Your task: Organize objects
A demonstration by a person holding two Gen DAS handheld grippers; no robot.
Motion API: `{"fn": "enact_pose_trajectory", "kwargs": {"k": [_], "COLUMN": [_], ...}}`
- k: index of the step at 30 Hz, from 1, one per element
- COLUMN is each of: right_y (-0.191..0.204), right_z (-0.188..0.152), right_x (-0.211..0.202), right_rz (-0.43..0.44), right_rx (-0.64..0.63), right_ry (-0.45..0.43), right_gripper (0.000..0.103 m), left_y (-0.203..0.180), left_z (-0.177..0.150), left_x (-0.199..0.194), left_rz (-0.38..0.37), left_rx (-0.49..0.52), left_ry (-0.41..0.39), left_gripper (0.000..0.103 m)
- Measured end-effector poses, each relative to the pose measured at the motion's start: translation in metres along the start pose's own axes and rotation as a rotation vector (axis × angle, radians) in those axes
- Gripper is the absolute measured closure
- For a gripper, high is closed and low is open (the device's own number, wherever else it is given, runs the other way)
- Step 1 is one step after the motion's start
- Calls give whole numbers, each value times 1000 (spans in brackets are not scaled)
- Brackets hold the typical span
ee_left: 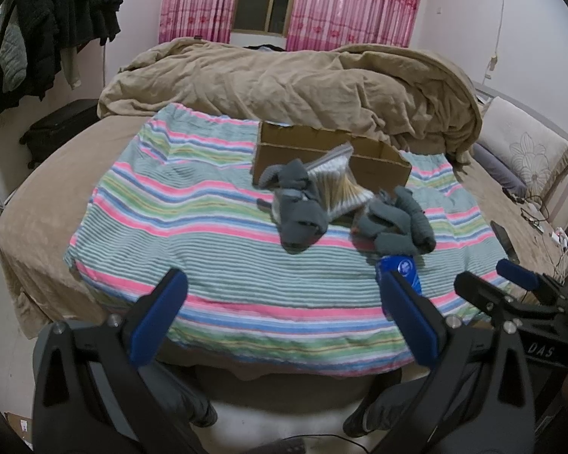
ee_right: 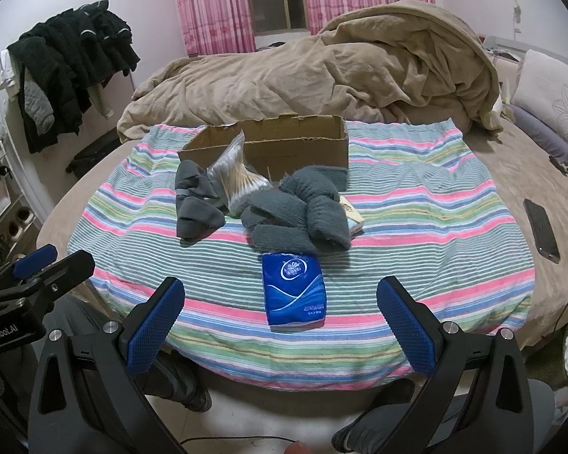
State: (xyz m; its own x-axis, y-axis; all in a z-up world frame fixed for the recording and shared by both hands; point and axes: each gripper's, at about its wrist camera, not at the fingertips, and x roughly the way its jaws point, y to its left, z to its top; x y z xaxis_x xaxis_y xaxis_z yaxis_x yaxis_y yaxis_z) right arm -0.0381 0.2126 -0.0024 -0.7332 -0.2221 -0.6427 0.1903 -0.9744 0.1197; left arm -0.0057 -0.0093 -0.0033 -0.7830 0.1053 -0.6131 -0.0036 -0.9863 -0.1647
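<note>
Our right claw (ee_right: 280, 317) gapes empty, framing the tissue pack (ee_right: 294, 290) for a grab, we judge. Our left claw (ee_left: 284, 314) hangs spread too. Beyond lie socks (ee_right: 306, 208), swabs (ee_right: 238, 183), then the box (ee_right: 295, 140), likely their destination.

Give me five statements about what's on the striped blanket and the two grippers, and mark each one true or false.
1. The left gripper holds a sock. False: its fingers are spread and hold nothing.
2. The blue tissue pack lies nearer the right gripper than the cardboard box does. True.
3. The cotton swab bag lies inside the box. False: it leans in front of the box, among the gray socks.
4. The box is open at the top. True.
5. The tissue pack is red. False: it is blue.
</note>
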Motion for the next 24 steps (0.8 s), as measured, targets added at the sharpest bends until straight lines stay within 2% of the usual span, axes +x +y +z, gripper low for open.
{"fn": "enact_pose_trajectory", "kwargs": {"k": [15, 24], "right_y": [3, -2], "right_z": [4, 0], "right_x": [2, 30], "right_rz": [-2, -12], "right_rx": [-5, -27], "right_ry": [2, 48], "right_gripper": [0, 0], "left_y": [4, 7], "left_z": [-1, -5], "left_x": [2, 23], "left_rz": [-14, -6], "left_rx": [-3, 7], "left_ry": [8, 41], "left_gripper": [1, 1]}}
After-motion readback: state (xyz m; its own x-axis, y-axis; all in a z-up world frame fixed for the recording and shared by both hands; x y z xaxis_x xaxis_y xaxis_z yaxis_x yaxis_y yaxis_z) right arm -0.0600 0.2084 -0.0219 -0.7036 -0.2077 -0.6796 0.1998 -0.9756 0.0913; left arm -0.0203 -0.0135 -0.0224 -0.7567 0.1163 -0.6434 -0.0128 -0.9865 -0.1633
